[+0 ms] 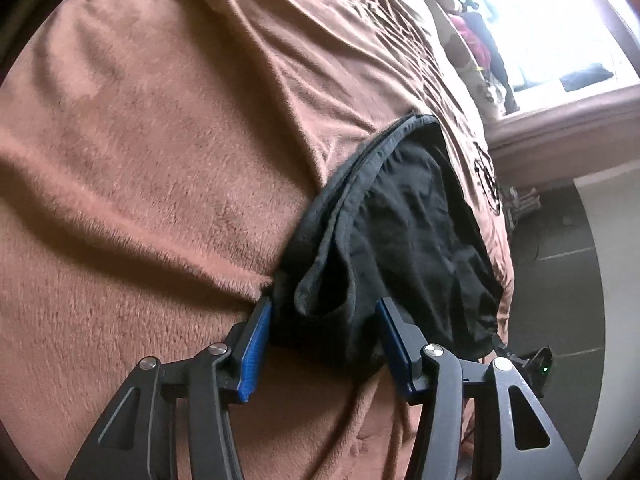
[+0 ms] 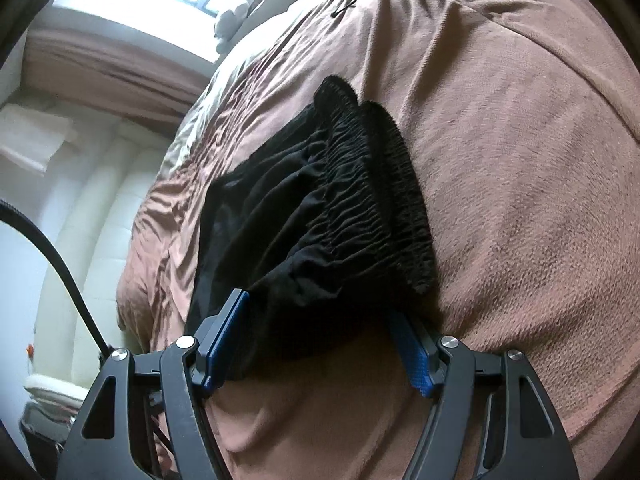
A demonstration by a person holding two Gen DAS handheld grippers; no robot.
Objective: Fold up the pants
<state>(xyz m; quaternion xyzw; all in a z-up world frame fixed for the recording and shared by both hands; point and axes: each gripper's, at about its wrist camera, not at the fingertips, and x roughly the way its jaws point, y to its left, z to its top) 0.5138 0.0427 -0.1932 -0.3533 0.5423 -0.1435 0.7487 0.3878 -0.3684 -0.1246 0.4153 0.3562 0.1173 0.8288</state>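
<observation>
Two wrist views show the black pants lying on a bed under a brown fleece blanket, with a hand-held gripper at each end of the garment

From the left wrist view, the left hand-held gripper (image 1: 323,306) has its jaws spread wide on either side of a bunched dark end of the pants (image 1: 400,232), which look like leg hems or a folded edge. One blue pad (image 1: 254,354) sits at the 9 o'clock side of the cloth and the other at the 3 o'clock side. No cloth is pinched between them; the fabric merely sits in the gap. The blanket (image 1: 152,152) runs open and rumpled toward 9 and 12 o'clock, giving plenty of room that way. At 3 o'clock the bed edge falls off to a dark tiled floor (image 1: 560,264), close beside the pants, so little margin exists on that side

From the right wrist view, the right hand-held gripper (image 2: 316,312) is likewise wide open, straddling the near corner of the pants (image 2: 304,208) below the gathered elastic waistband (image 2: 384,184). Nothing is clamped. Free blanket (image 2: 520,160) stretches toward 1 to 4 o'clock; at 9 o'clock the bed ends, with a pale padded wall (image 2: 92,208) beyond

The judged step is taking hold of both ends before a fold. The next move seems to call for both grippers to close on the cloth, then carry one end over the other, keeping the fold toward the open blanket and away from the bed edge, where the garment could slide off
</observation>
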